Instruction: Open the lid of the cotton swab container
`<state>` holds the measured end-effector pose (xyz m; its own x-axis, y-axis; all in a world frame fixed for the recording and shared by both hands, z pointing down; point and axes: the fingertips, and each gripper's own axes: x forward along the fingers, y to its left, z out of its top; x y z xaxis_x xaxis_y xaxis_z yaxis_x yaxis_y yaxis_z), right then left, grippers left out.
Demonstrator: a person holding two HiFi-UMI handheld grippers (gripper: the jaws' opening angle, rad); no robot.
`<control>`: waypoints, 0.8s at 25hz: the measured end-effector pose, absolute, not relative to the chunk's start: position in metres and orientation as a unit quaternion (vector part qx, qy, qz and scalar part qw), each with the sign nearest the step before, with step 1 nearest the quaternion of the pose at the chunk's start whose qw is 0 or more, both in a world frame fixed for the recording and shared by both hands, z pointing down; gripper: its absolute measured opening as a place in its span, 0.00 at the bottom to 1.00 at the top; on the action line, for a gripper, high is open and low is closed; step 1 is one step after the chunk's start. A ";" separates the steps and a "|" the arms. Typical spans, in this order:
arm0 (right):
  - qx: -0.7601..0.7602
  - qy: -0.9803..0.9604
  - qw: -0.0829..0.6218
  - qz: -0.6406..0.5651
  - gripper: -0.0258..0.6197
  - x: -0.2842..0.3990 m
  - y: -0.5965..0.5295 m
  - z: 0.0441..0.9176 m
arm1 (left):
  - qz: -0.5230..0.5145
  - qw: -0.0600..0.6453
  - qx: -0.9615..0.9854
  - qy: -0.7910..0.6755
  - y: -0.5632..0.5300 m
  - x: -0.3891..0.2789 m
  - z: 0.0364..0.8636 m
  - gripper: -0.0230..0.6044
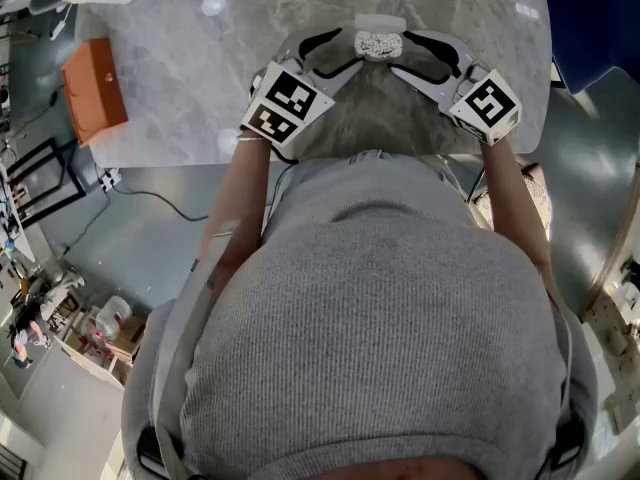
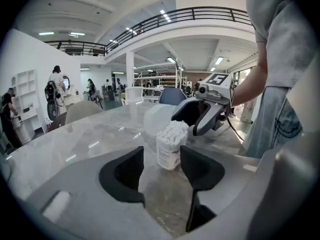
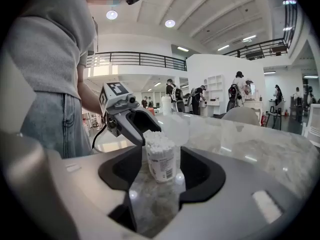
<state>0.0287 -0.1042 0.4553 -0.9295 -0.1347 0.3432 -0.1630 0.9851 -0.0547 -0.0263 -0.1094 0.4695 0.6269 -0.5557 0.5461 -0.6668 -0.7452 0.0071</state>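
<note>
A small clear cotton swab container (image 1: 378, 43) stands upright on the marble table (image 1: 200, 88), its white swab heads bare at the top. A clear round lid (image 1: 380, 20) lies on the table just beyond it, apart from both grippers. My left gripper (image 1: 350, 53) comes in from the left and my right gripper (image 1: 403, 53) from the right, tips almost meeting around the container. In the left gripper view the container (image 2: 169, 146) sits between open jaws with a gap on its left side. The right gripper view shows the container (image 3: 161, 159) between wide open jaws, neither pad touching.
An orange box (image 1: 95, 88) lies near the table's left edge. The table's near edge runs just below the grippers, against the person's body. A cable (image 1: 150, 196) trails on the floor at left. People and chairs stand far off in the hall.
</note>
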 end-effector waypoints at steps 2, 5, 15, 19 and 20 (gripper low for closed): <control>0.092 -0.982 0.158 0.042 0.41 0.032 -0.106 0.449 | 0.256 0.099 0.893 -0.357 -0.110 -0.030 0.464 0.40; 0.117 -0.982 0.141 0.041 0.41 0.039 -0.109 0.441 | 0.245 0.098 0.888 -0.376 -0.108 -0.034 0.462 0.40; 0.170 -0.980 0.105 0.015 0.34 0.054 -0.114 0.409 | 0.203 0.077 0.876 -0.430 -0.106 -0.044 0.440 0.35; 0.183 -0.980 0.080 0.016 0.27 0.049 -0.110 0.388 | 0.181 0.056 0.868 -0.459 -0.106 -0.050 0.425 0.25; 0.186 -0.980 0.076 0.014 0.26 0.049 -0.110 0.385 | 0.176 0.052 0.865 -0.467 -0.106 -0.052 0.422 0.23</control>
